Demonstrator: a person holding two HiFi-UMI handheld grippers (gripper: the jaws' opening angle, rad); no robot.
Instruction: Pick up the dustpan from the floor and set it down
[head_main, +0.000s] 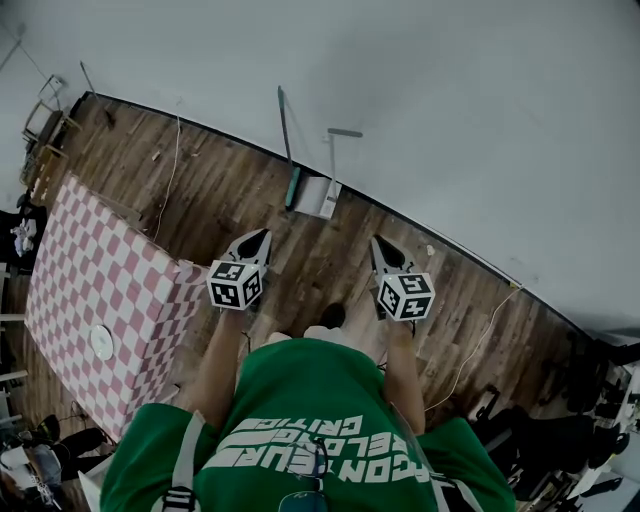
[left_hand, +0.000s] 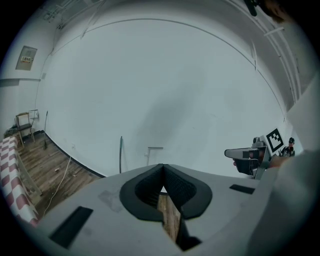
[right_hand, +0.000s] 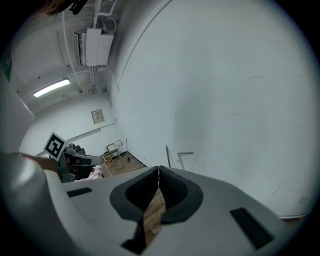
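The white dustpan stands on the wooden floor against the white wall, its thin handle upright. A dark broom leans on the wall just left of it. My left gripper and right gripper are held side by side in the air, well short of the dustpan and pointing toward it. Both are shut with nothing between their jaws. In the left gripper view the closed tips sit below the dustpan handle. In the right gripper view the handle shows just right of the tips.
A table with a red-and-white checked cloth stands to the left, with a white disc on it. A thin cable runs across the floor at left. Dark clutter sits at the lower right.
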